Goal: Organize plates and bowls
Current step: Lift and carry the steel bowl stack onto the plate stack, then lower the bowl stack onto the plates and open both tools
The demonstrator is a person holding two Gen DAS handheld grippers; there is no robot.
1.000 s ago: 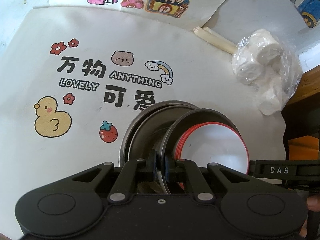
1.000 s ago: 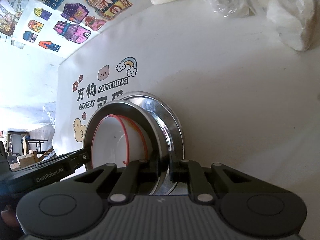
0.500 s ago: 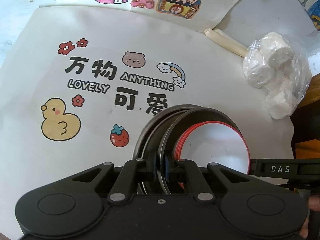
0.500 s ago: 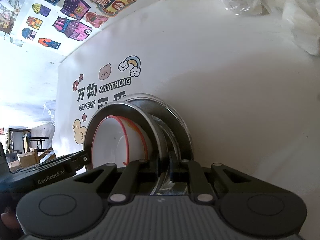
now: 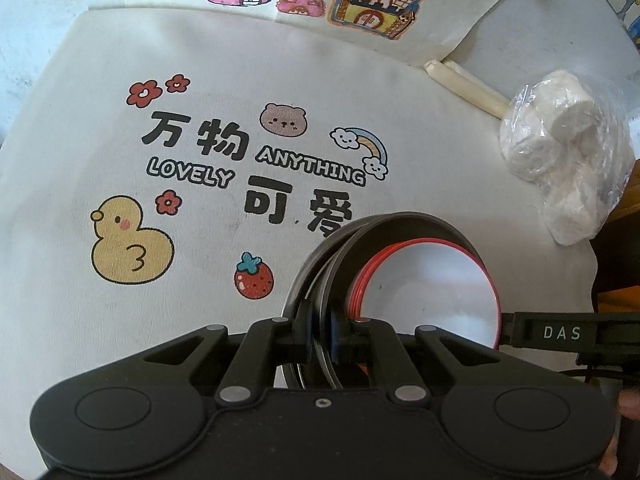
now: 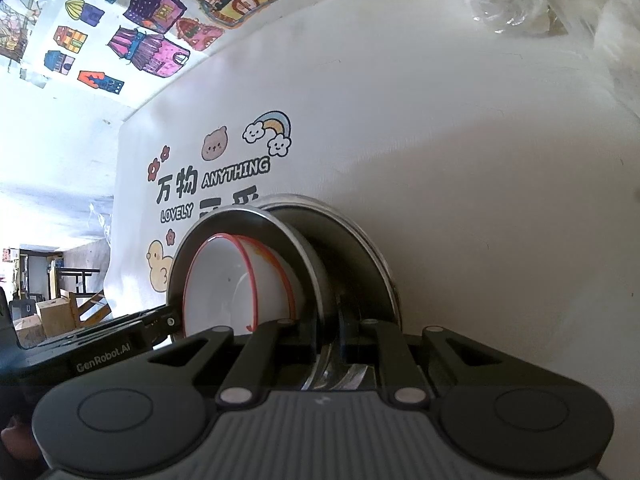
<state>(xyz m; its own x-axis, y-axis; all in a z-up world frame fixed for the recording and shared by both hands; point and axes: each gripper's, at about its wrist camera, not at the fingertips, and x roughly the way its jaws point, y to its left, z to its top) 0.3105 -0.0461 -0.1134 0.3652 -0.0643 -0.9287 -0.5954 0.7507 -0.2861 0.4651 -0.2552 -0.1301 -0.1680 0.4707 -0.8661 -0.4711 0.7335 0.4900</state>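
Note:
A steel bowl (image 5: pixel 404 236) holds nested white bowls with red rims (image 5: pixel 432 292). It sits over a steel plate (image 5: pixel 308 276) whose rim shows on the left. My left gripper (image 5: pixel 320 336) is shut on the steel bowl's near rim. In the right wrist view my right gripper (image 6: pixel 328 336) is shut on the opposite rim of the same steel bowl (image 6: pixel 256 224), with the white bowls (image 6: pixel 228 284) inside and the steel plate (image 6: pixel 360 248) behind. The stack is held above the printed cloth.
A cream cloth (image 5: pixel 120 320) with a duck, strawberry and lettering covers the table. A plastic bag of white rolls (image 5: pixel 560 148) lies at the right, a pale stick (image 5: pixel 464 88) beside it. A cloth with house drawings (image 5: pixel 360 4) lies at the back.
Both grippers have carried the stack of bowls to the right and nearer over the cloth. The steel plate's rim now shows less beside the bowl. Both grips are unchanged.

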